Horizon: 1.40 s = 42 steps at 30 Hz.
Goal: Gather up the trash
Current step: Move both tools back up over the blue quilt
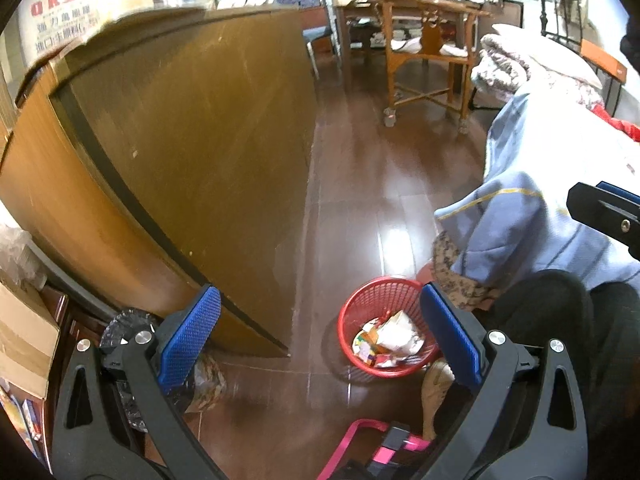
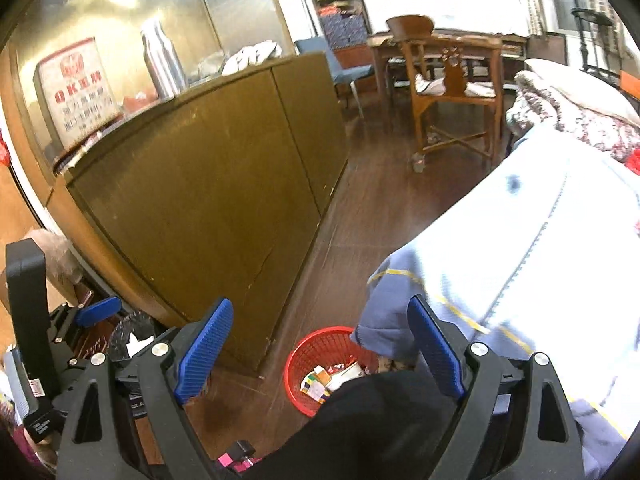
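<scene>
A red mesh basket (image 1: 346, 320) stands on the dark wooden floor and holds crumpled white paper (image 1: 396, 332) and coloured wrappers (image 1: 366, 350). My left gripper (image 1: 320, 336) hovers above it, open, with nothing between its blue pads. In the right wrist view the same basket (image 2: 298, 360) lies low between the fingers of my right gripper (image 2: 320, 348), which is open and empty too. A person's black-trousered leg (image 2: 380, 420) hides the basket's near side. One blue pad (image 2: 98, 316) of the left gripper shows at the far left.
A tall brown cabinet (image 1: 192, 140) fills the left. On the right, a bed with a light blue blanket (image 1: 520, 208) overhangs the basket. A wooden chair (image 1: 428, 44) and table stand at the back. A cardboard box (image 1: 24, 344) and a pink strap (image 1: 360, 440) lie close by.
</scene>
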Tool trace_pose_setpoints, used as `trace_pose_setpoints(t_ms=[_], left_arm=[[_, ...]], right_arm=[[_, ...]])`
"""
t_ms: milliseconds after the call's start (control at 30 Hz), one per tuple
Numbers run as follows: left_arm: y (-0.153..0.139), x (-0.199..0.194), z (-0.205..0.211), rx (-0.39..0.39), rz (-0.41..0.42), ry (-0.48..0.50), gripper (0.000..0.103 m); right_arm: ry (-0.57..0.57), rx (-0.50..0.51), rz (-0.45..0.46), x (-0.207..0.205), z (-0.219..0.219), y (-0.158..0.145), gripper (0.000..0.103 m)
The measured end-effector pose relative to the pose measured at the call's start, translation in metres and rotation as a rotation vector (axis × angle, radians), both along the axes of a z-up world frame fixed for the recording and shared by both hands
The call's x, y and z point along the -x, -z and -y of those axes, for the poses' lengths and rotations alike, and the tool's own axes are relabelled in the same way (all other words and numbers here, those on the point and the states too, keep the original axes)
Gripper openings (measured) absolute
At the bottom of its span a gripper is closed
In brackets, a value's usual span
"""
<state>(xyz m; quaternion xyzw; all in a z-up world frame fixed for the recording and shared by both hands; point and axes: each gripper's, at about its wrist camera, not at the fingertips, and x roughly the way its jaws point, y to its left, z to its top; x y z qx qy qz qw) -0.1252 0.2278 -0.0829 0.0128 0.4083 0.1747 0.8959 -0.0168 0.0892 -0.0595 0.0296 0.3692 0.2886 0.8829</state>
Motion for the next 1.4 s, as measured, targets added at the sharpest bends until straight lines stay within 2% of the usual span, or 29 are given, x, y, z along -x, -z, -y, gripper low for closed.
trace_pose_setpoints(t_ms=[300, 600, 700, 800, 967, 1133, 1200, 1400], left_arm=[[-0.056, 0.033, 0.044, -0.014, 0.175, 0.097, 0.096], [-0.101, 0.077, 0.107, -0.130, 0.331, 0.198, 0.096], [-0.105, 0.081, 0.117, -0.136, 0.337, 0.230, 0.096], [-0.098, 0.075, 0.127, -0.117, 0.304, 0.263, 0.096], [-0.067, 0.041, 0.149, -0.092, 0.201, 0.317, 0.096], [-0.037, -0.005, 0.173, -0.069, 0.112, 0.372, 0.096], [-0.031, -0.019, 0.179, -0.060, 0.100, 0.389, 0.096], [-0.016, -0.068, 0.205, -0.048, 0.058, 0.430, 0.096]], right_arm=[[0.101, -0.079, 0.127, 0.047, 0.064, -0.045, 0.091], [0.210, -0.122, 0.320, 0.100, 0.132, -0.102, 0.096], [0.245, -0.145, 0.359, 0.105, 0.152, -0.113, 0.097], [0.328, -0.152, 0.383, 0.099, 0.187, -0.118, 0.097], [0.483, -0.221, 0.325, 0.077, 0.255, -0.101, 0.097], [0.661, -0.285, 0.200, 0.050, 0.327, -0.058, 0.097], [0.706, -0.291, 0.170, 0.044, 0.343, -0.042, 0.097], [0.796, -0.228, 0.067, 0.021, 0.365, 0.015, 0.097]])
